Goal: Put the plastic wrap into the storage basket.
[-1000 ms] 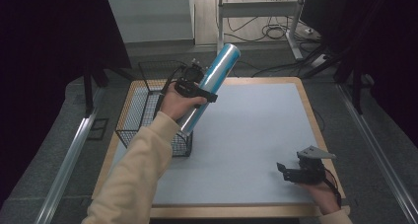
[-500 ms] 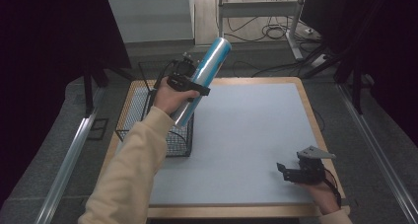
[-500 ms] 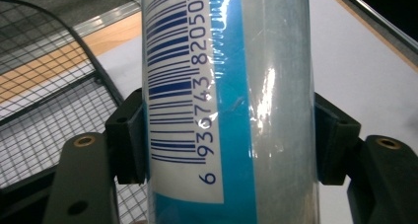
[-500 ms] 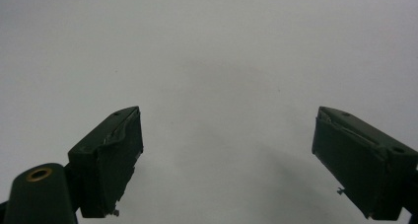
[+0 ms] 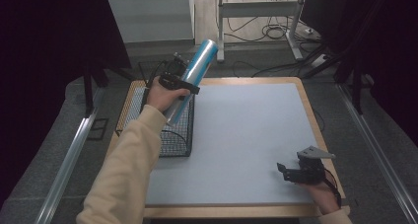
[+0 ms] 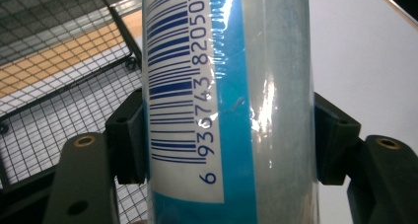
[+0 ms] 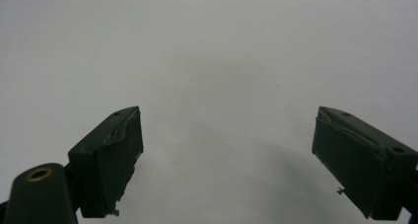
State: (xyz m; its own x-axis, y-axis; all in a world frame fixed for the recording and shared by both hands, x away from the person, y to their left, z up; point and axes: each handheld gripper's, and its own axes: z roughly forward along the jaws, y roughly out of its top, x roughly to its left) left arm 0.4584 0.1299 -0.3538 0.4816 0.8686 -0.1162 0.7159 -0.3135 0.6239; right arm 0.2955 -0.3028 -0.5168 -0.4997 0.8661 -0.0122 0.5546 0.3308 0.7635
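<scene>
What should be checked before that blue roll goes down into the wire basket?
1. Grip: left gripper shut on the blue roll, pads on both sides: ok.
2. Position: the roll's lower end is over the wire basket: ok.
3. Tilt: the roll leans, not upright: not ok for a straight drop.
4. Basket contents: cannot tell.
5. Right gripper open, resting apart near the mat corner: ok.

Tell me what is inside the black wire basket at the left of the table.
Through the mesh of the black wire basket I see the table beneath, no item. The person's sleeve and the blue cylindrical tube in the left gripper cover part of it.
</scene>
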